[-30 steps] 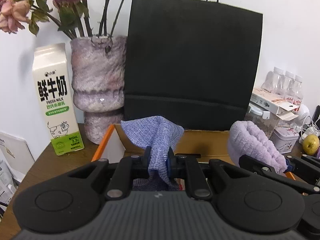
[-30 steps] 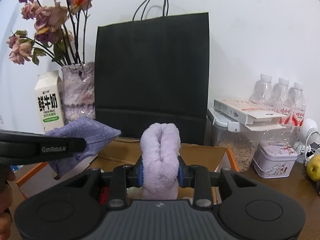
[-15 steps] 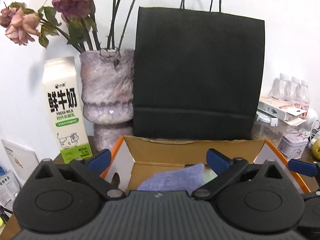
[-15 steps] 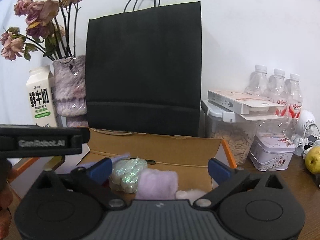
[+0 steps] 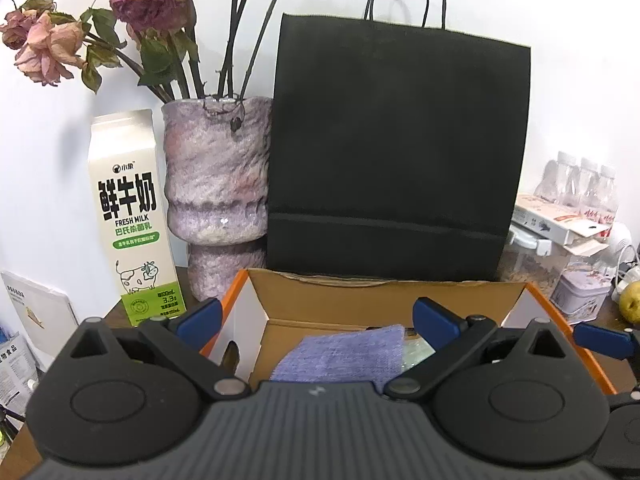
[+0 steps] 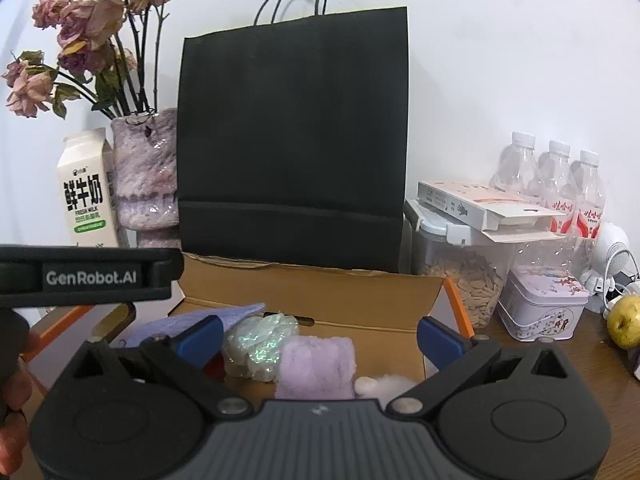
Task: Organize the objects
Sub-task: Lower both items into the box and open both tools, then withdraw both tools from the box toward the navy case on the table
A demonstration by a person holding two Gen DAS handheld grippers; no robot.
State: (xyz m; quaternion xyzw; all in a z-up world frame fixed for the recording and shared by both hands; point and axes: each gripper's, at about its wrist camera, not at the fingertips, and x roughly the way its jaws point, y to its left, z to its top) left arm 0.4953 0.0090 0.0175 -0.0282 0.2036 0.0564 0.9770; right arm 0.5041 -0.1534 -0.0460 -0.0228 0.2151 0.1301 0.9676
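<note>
both grippers hang above the cardboard box, each spread wide and holding nothing: the left gripper over the blue cloth lying inside the box, the right gripper over the lilac towel roll inside it, beside a glittery bundle. a black paper bag stands behind the box.

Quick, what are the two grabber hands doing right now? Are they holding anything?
Left gripper: open, holding nothing; the blue cloth lies in the box.
Right gripper: open, holding nothing; the purple towel lies in the box.
</note>
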